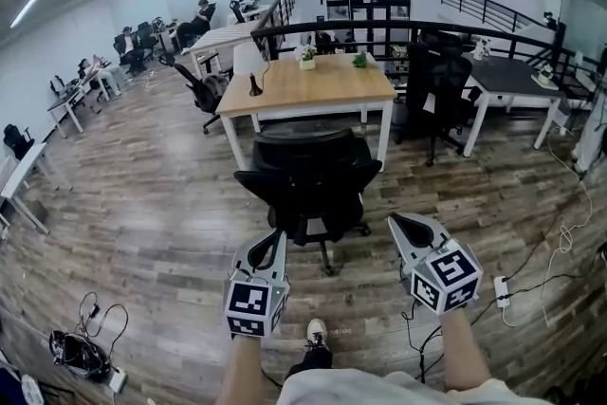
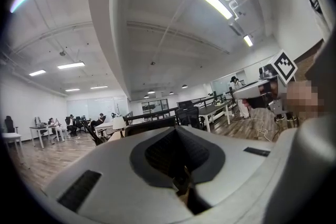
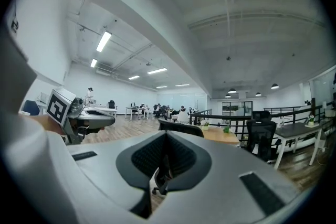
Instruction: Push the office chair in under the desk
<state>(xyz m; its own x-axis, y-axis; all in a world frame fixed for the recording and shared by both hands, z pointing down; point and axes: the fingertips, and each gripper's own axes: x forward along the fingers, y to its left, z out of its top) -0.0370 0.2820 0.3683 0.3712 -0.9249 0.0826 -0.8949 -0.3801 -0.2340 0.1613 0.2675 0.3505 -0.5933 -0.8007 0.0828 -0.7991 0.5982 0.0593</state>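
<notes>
Chair [image 1: 308, 177] first, since that's the whole job. It's a black office chair parked a bit out from the wooden desk [image 1: 313, 82], with its back facing me and the seat not tucked under yet. It sits on a star base [image 1: 327, 247] on a plank floor [image 1: 161, 194], so I'd expect it to roll with hardly any effort. Not heavy to move, just a bit twitchy.

The catch is that it swivels. Shove one side and it'll probably spin instead of going straight. I'd put a contact on each side of the backrest, up near the top edge where the frame is stiff, and push evenly. The middle of the back looks like mesh, though I can't really tell from here. If it is, it'll just give under a poke.

Both forearms are stretched out in front, low and roughly level, aimed at the chair. The left gripper [image 1: 274, 237] is near the chair's lower left, close to the base but not touching. The right gripper [image 1: 399, 222] sits out past the chair's right side, clearly apart from it. Both have their jaws closed with nothing between them, which their own views confirm (left [image 2: 177, 129], right [image 3: 166, 134]). That's fine for pushing, since closed tips work as bumpers.
</notes>
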